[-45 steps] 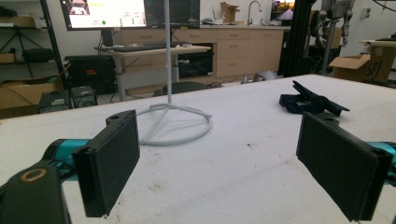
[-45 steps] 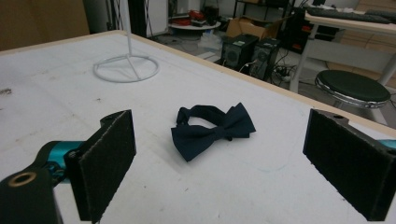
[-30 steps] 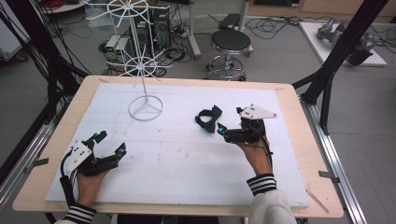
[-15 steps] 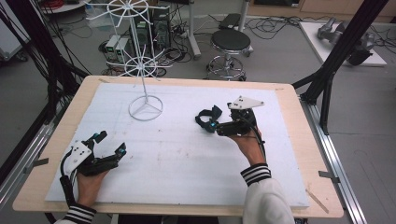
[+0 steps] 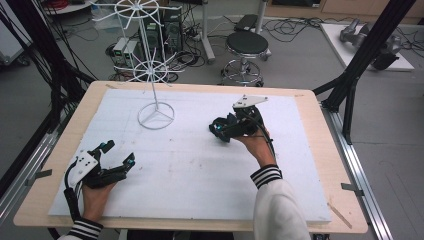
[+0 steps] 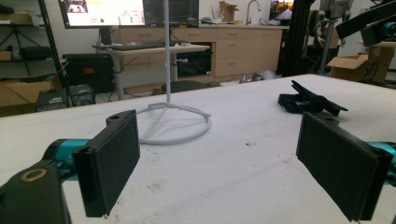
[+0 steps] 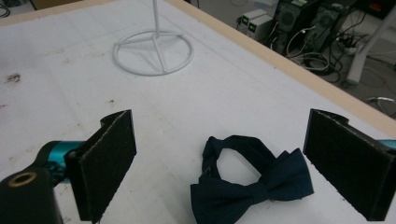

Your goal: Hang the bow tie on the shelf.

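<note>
Right gripper view puts the bow tie [image 7: 247, 184] directly ahead of the right hand-held gripper [image 7: 233, 172] and just below it, lying flat on the white worktop [image 7: 56, 98] between the two wide-apart jaws, nearer the right-hand one and touching neither. Its long axis, across the two wings, runs roughly from jaw to jaw, with the knot about midway; the neck strap loops away behind it toward the far edge. By my judgement the coming move is a short drop and a squeeze across the knot. The tie is dark navy fabric, soft, its wings slightly puckered.

Farther off, the wire stand [image 7: 153, 52] rests on its ring base, well apart from the tie. From the high view, the left hand-held gripper [image 5: 117, 155] sits near the front left corner, jaws likewise spread and empty, much farther from the tie than the right one.
</note>
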Motion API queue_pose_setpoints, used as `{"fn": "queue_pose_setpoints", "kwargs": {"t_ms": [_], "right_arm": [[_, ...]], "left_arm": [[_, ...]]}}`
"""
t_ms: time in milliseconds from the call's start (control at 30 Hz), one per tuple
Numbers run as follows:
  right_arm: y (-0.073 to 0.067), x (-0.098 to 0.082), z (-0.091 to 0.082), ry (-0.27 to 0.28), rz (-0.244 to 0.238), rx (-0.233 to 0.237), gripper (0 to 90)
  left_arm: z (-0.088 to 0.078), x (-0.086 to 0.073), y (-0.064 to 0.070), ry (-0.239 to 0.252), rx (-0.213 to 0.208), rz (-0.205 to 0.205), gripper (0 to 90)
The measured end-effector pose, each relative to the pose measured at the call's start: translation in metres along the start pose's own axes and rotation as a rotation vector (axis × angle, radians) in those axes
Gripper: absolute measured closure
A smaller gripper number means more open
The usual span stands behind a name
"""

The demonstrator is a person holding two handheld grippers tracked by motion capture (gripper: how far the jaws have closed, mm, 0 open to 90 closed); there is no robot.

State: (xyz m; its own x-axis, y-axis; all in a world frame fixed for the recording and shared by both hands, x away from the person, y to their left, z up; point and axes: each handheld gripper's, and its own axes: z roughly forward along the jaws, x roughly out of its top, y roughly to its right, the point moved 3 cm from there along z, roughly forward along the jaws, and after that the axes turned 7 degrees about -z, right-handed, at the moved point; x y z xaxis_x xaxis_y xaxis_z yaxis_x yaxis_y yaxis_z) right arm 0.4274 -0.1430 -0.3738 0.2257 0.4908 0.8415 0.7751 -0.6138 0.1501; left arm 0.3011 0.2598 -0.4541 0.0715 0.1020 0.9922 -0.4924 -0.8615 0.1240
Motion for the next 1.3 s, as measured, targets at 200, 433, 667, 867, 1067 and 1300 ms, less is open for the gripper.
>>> {"fn": "queue_pose_setpoints", "kwargs": {"t_ms": [200,433,667,867,1067,1300], "right_arm": [[0.0,-0.001,0.012,-0.042,-0.013,0.037,8.5],[0.003,-0.002,0.031,-0.104,-0.027,0.086,8.5],[0.006,-0.013,0.047,-0.182,-0.025,0.101,13.2],[0.008,-0.018,0.052,-0.208,-0.029,0.106,14.2],[0.011,-0.02,0.051,-0.221,-0.021,0.103,14.3],[0.016,-0.02,0.044,-0.206,-0.02,0.102,14.2]], "left_arm": [[0.0,0.0,0.0,-0.002,-0.002,-0.001,13.8],[0.0,0.0,0.0,0.0,-0.002,-0.002,13.8],[0.0,0.0,0.0,0.001,-0.002,-0.001,13.8],[-0.001,0.0,0.0,0.001,-0.002,-0.001,13.8],[0.0,0.0,0.0,0.0,-0.002,-0.001,13.8],[0.0,0.0,0.0,0.0,-0.002,0.0,13.8]]}}
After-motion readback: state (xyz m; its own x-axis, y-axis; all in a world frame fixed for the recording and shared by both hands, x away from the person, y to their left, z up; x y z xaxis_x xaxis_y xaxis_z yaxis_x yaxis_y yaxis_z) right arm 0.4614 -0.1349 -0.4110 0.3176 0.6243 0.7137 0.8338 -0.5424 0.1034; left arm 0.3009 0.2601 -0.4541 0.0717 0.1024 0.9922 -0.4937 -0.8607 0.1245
